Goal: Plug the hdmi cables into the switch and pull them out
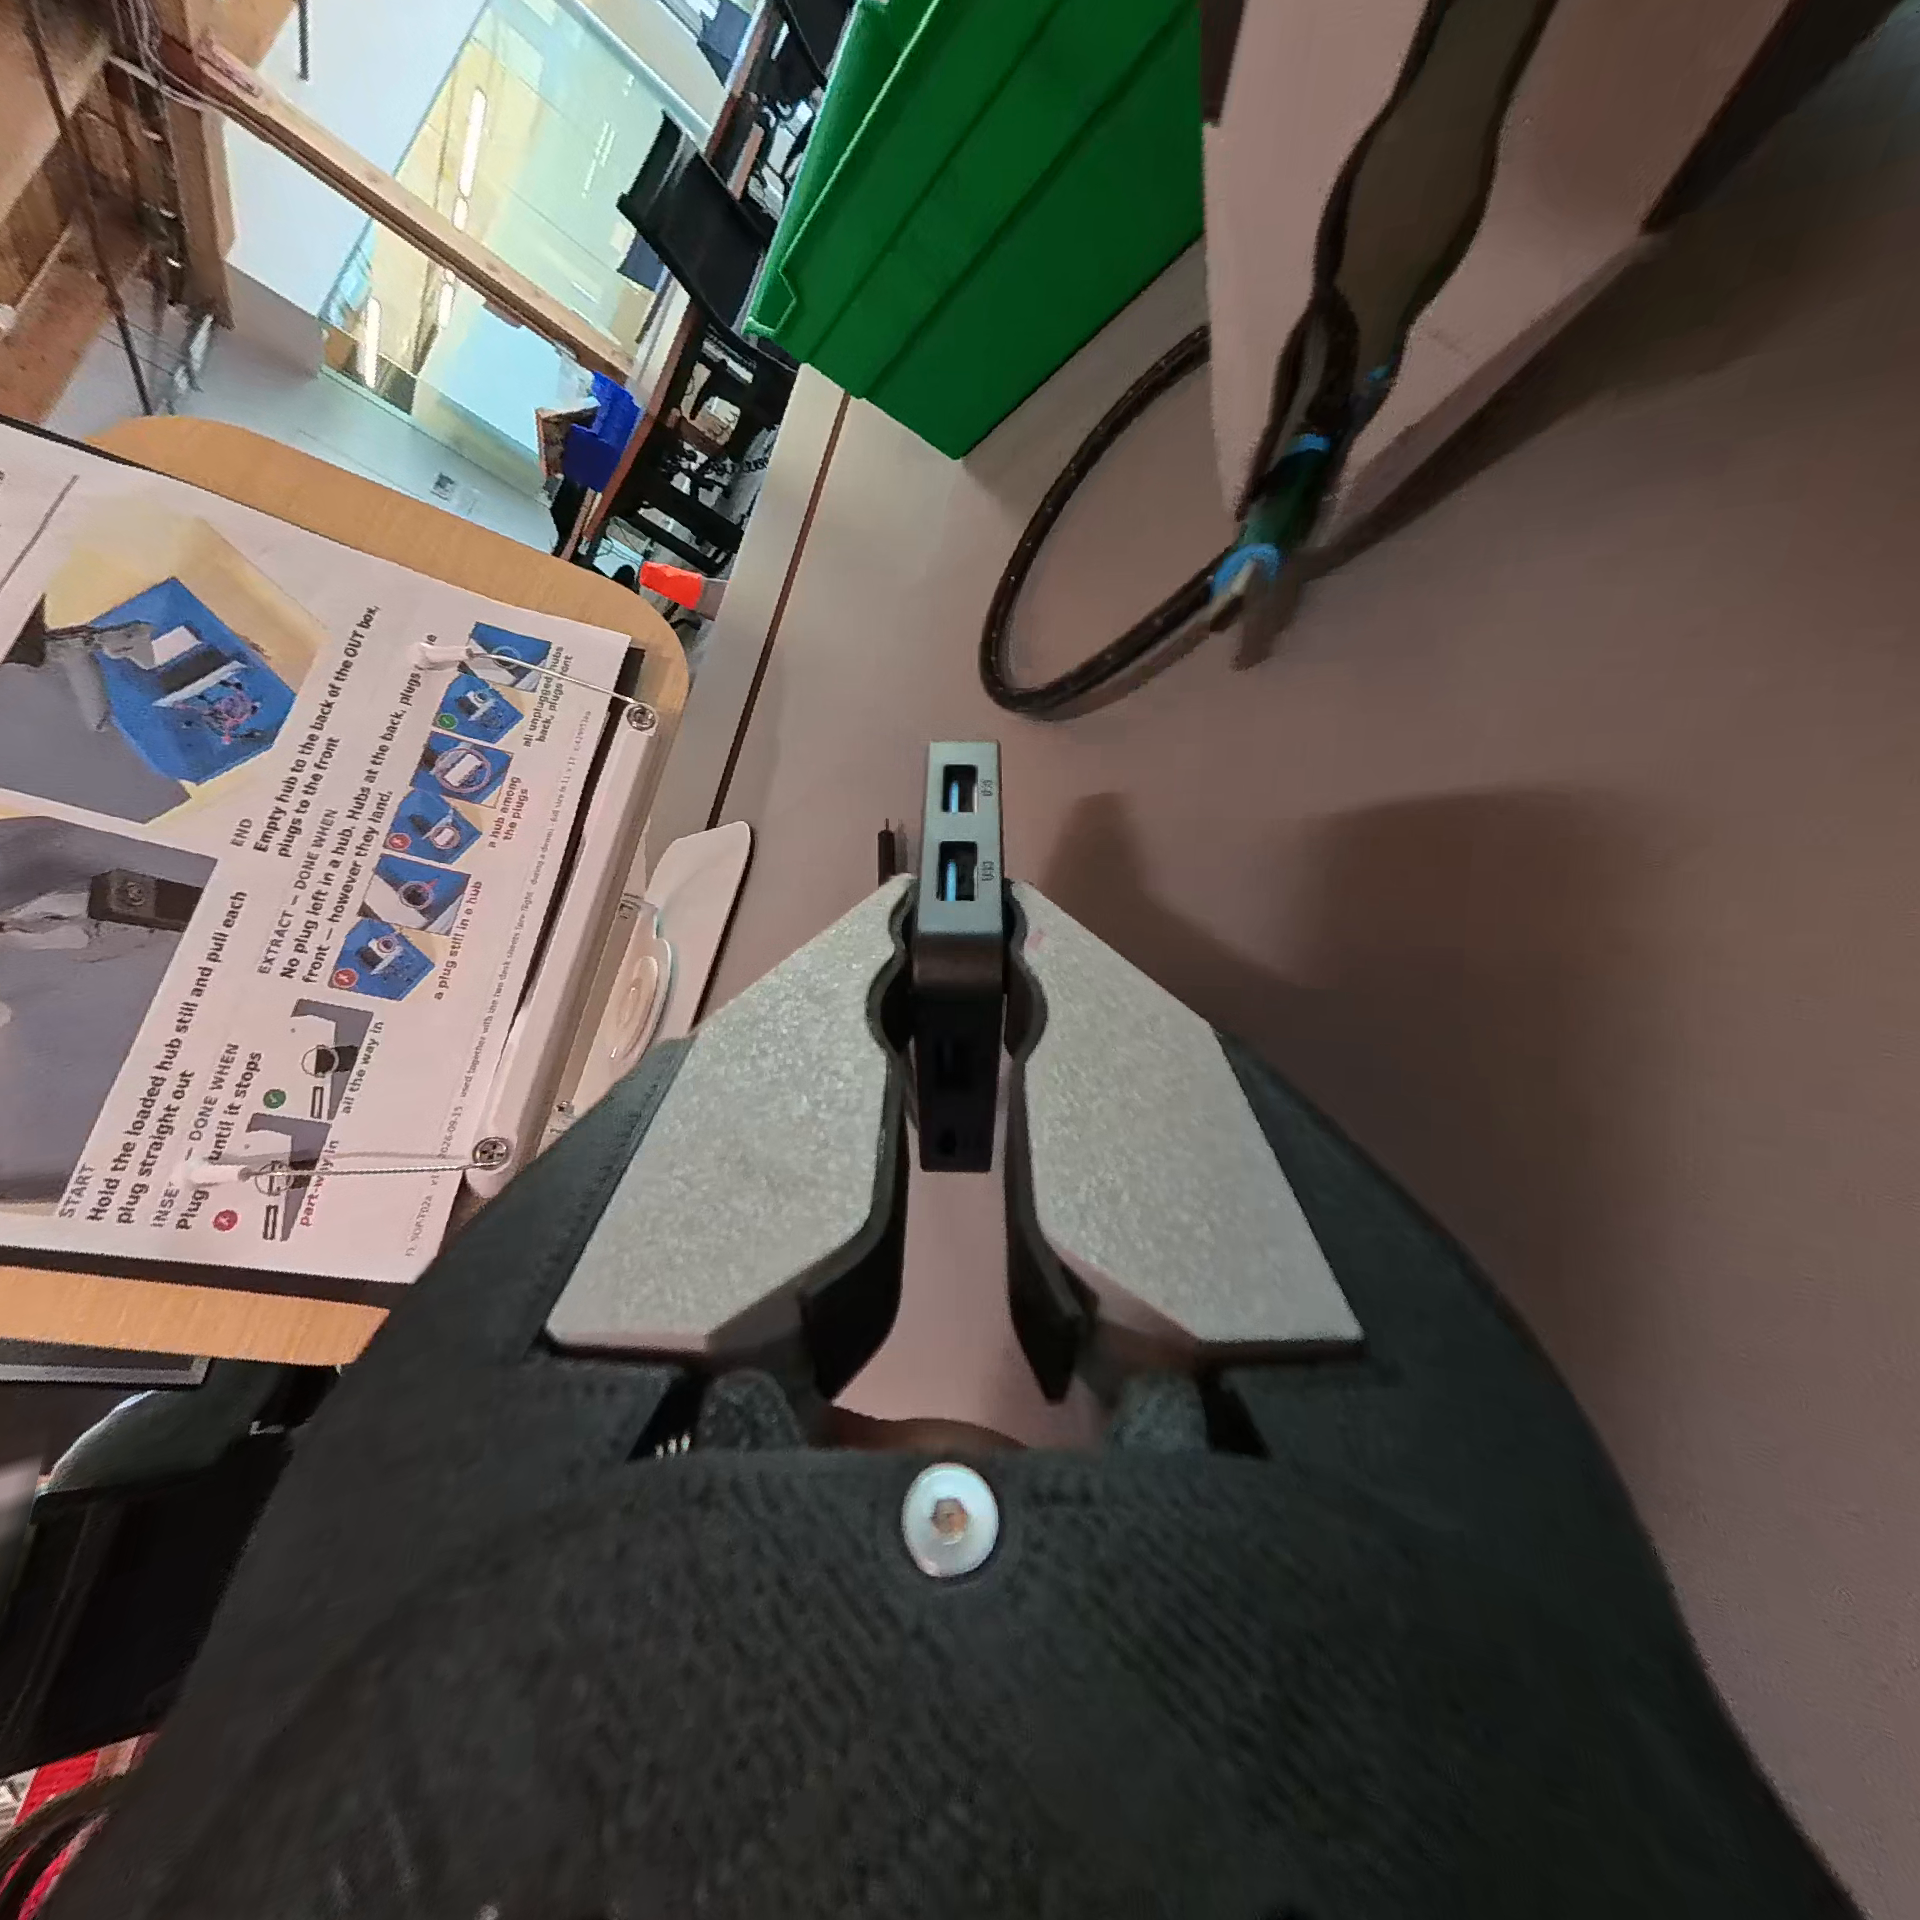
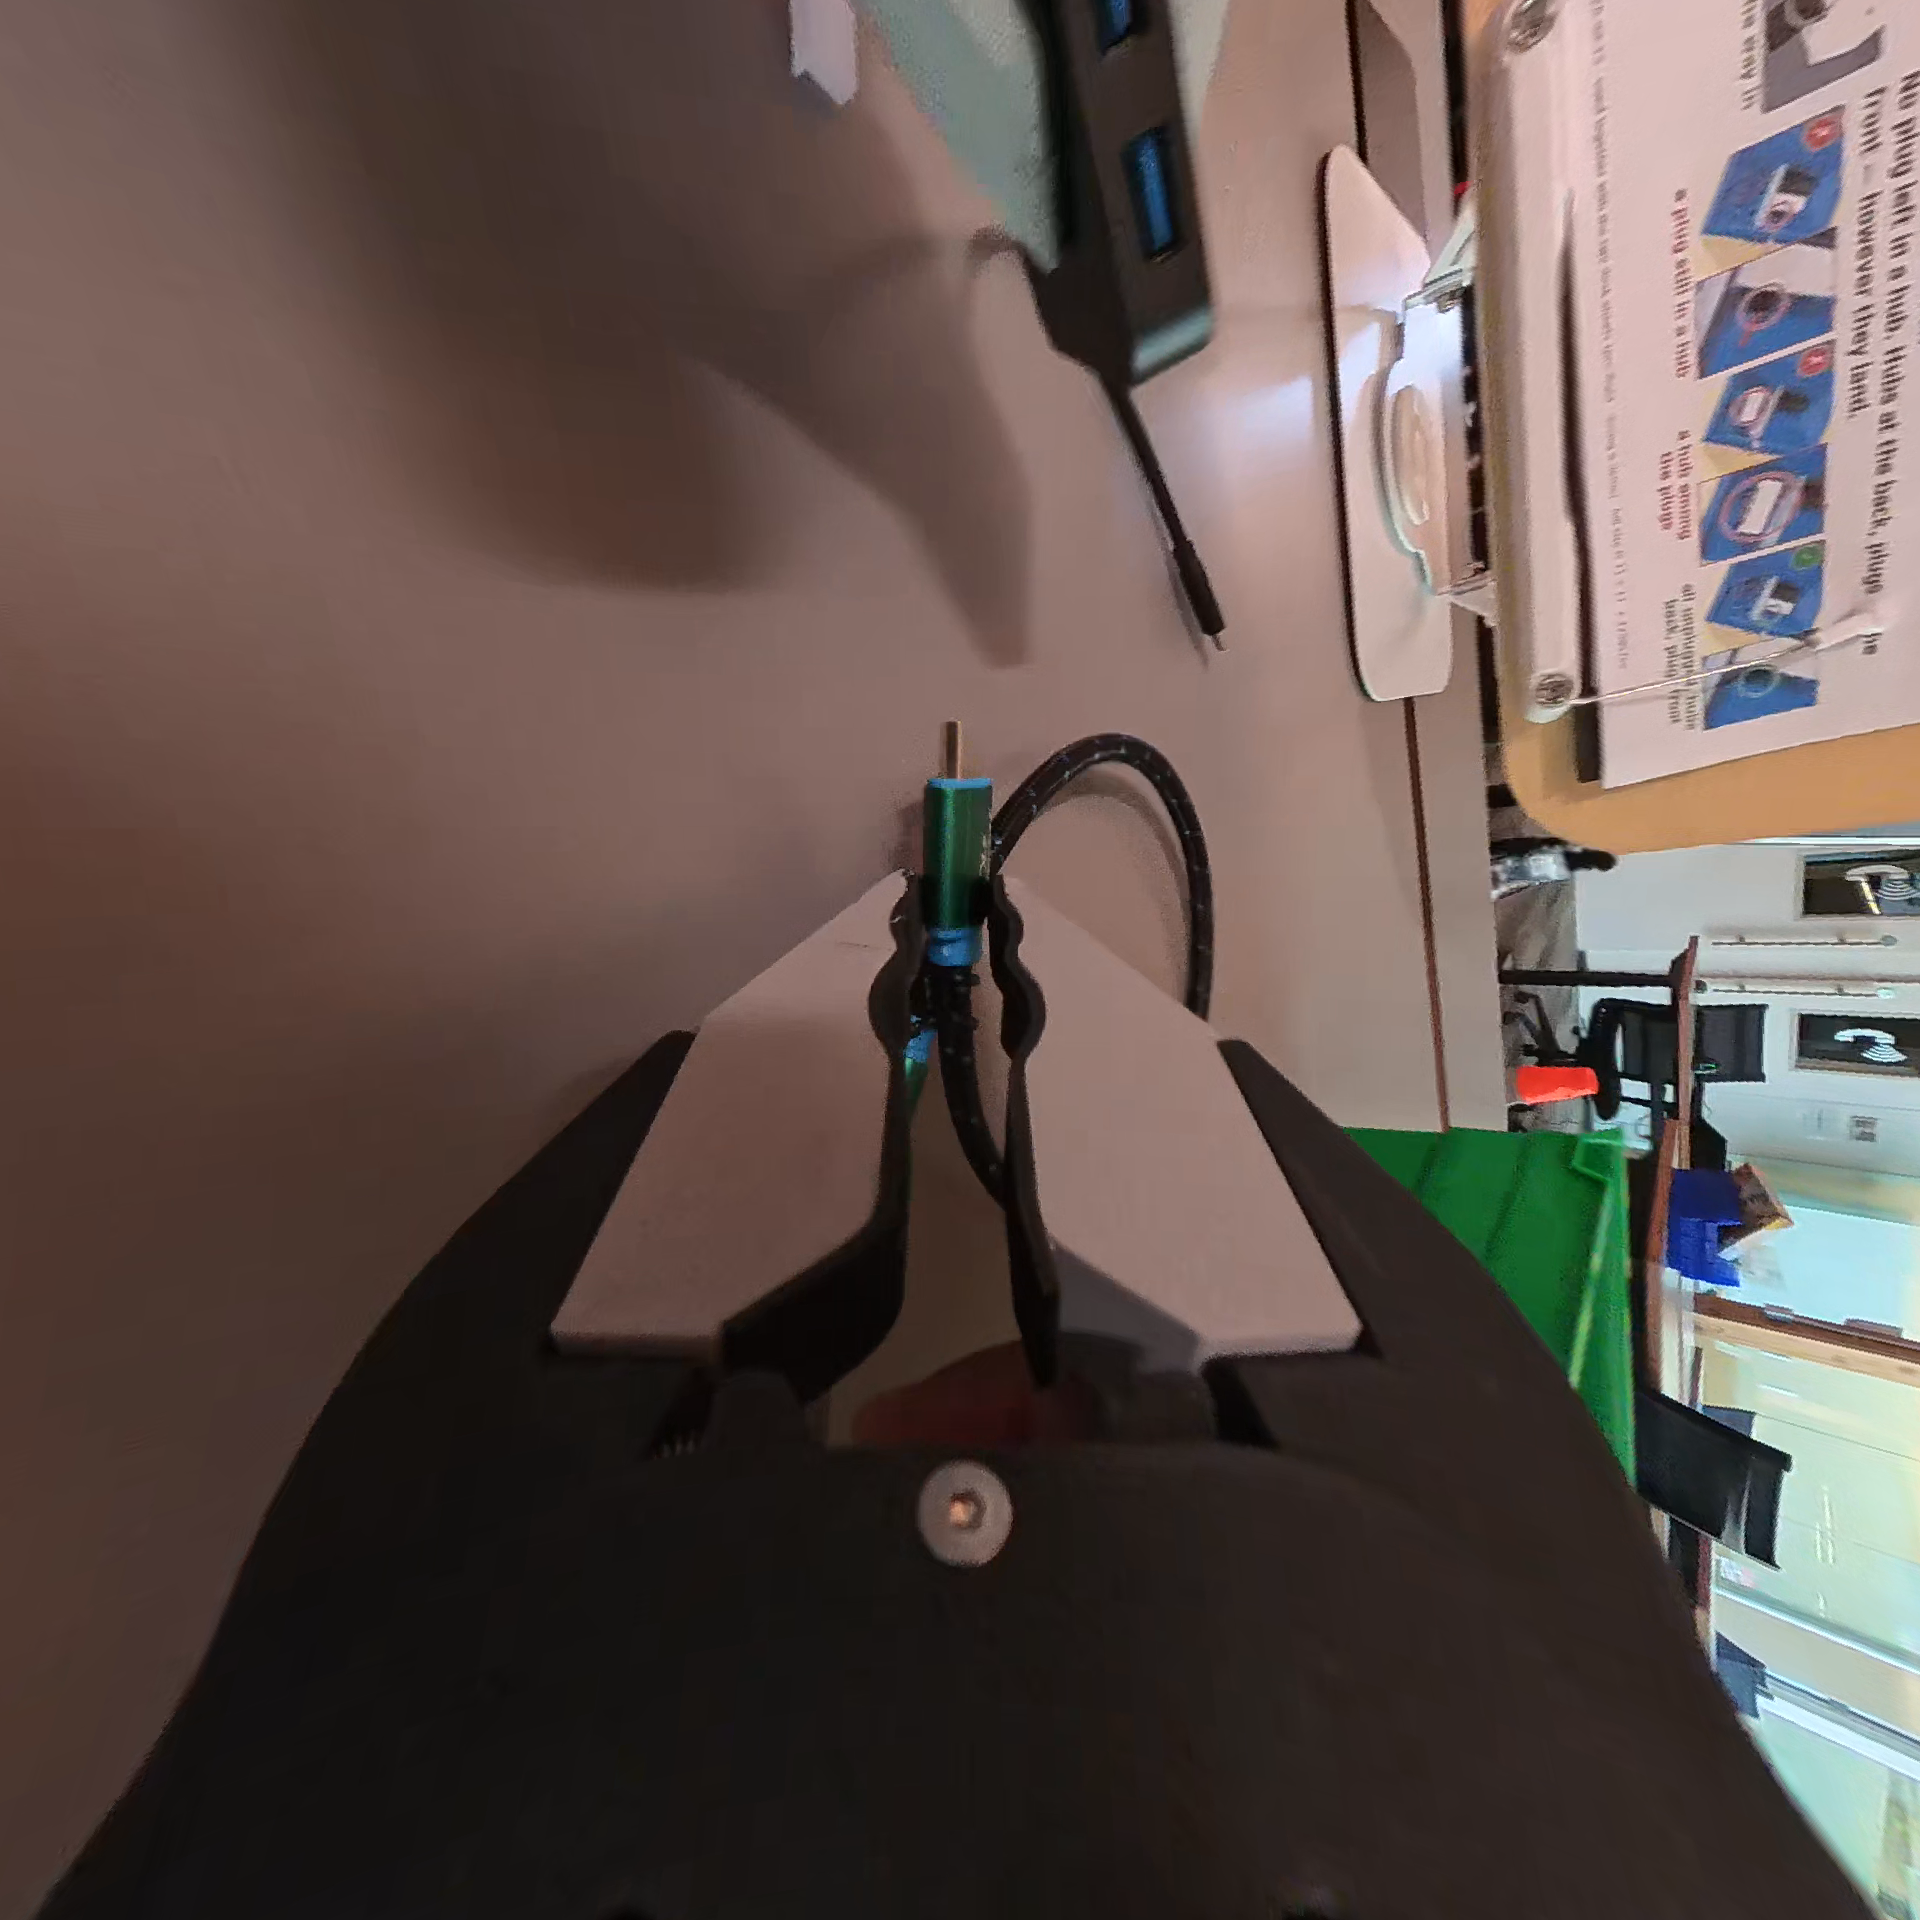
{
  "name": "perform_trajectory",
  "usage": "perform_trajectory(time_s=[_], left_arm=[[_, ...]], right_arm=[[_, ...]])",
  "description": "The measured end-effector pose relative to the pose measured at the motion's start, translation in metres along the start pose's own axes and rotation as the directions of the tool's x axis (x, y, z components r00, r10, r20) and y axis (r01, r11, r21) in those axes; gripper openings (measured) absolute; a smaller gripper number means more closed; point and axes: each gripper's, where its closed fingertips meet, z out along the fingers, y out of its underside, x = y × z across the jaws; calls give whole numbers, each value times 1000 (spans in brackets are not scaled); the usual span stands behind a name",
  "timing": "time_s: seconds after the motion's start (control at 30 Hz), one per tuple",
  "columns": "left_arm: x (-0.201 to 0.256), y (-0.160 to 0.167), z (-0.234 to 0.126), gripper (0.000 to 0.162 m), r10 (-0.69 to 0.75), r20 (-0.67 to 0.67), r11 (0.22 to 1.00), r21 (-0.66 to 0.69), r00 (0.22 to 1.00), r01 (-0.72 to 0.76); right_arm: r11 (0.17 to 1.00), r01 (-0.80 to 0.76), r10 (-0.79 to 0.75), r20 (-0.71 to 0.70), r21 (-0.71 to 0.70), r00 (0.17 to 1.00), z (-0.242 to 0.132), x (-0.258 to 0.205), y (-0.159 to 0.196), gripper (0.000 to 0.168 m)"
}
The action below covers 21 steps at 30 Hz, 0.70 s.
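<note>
Two tools each grip something. The left tool (image 1: pixel 956 904) is clamped on a dark switch (image 1: pixel 961 883), whose rear half is hidden between the fingers while two blue ports show ahead, above the pinkish surface (image 1: pixel 1455 1039). The right tool (image 2: pixel 951 894) pinches a green plug (image 2: pixel 956 852) with a blue collar; its braided cable (image 2: pixel 1164 821) loops right and vanishes behind a finger. In the right wrist view the switch (image 2: pixel 1132 187) is blurred and cut off at the top edge.
</note>
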Motion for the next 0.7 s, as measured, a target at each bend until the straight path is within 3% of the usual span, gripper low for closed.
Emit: perform_trajectory(time_s=[0.43,0.7], left_arm=[[17,-4,10,11,252,41,967,-44,967,-250],[21,-16,2,12,151,-7,985,83,989,-150]], right_arm=[[993,111,-114,-156,-29,981,-16,21,-28,8],[996,-42,43,-11,78,999,-2,-1,-25,10]])
